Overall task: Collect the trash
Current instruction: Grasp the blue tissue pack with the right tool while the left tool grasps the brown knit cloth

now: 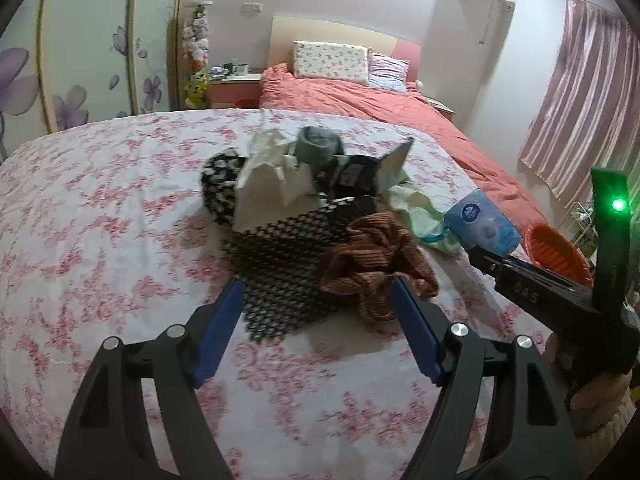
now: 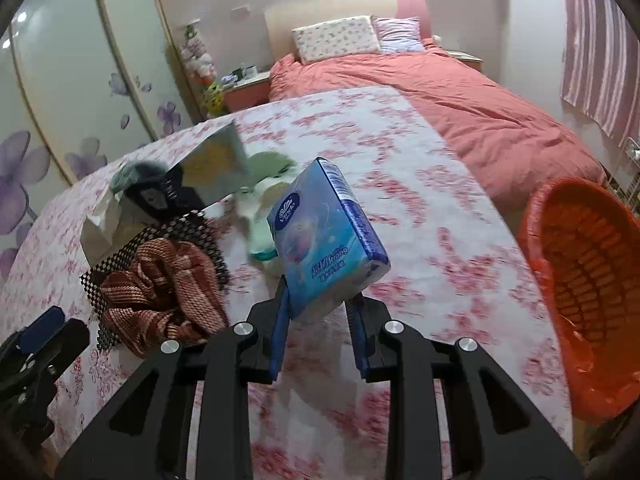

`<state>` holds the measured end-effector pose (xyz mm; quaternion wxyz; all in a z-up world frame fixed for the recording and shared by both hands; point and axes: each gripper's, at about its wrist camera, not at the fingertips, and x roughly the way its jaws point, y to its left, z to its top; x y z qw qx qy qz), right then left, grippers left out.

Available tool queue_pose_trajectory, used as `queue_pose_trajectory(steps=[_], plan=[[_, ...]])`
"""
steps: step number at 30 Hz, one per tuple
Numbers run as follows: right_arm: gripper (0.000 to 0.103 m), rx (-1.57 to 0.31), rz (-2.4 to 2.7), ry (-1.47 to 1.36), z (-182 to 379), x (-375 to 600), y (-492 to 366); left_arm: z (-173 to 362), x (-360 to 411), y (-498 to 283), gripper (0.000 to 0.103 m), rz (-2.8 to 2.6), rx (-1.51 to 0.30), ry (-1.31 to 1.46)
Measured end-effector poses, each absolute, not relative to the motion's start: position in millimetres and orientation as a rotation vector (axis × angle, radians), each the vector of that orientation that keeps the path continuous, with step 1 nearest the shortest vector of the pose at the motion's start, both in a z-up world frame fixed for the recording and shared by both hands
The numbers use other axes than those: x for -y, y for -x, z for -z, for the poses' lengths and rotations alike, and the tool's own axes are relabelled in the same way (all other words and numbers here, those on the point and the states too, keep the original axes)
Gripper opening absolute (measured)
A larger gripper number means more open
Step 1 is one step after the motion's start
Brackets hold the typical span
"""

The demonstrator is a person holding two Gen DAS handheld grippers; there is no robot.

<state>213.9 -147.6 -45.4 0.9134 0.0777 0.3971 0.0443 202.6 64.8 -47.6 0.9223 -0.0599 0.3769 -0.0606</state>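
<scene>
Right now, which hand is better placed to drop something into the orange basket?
Right. The right gripper already pinches the blue tissue pack, lifted off the floral cloth, with the orange basket close on its right. The left gripper is open and empty, over the brown cloth.

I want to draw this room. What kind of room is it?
A bedroom, most likely. There is a bed with a red quilt and pillows against a headboard, a wardrobe with purple flowers painted on its doors, and pink striped curtains at the side.
</scene>
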Motion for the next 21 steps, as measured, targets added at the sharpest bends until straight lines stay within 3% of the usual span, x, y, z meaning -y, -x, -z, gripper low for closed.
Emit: queue_pose_trajectory(steps=[8,12,21], plan=[[0.027,-0.803,-0.075,-0.174,46,170,-201,54,-39,-221,0.069,0.156,-0.794,0.093],[0.027,-0.804,-0.07,-0.182,48,178,-198,61,-30,-234,0.055,0.144,-0.815,0.061],[0.027,-0.798,-0.062,-0.209,47,194,-192,70,-17,-243,0.043,0.129,-0.828,-0.006]])
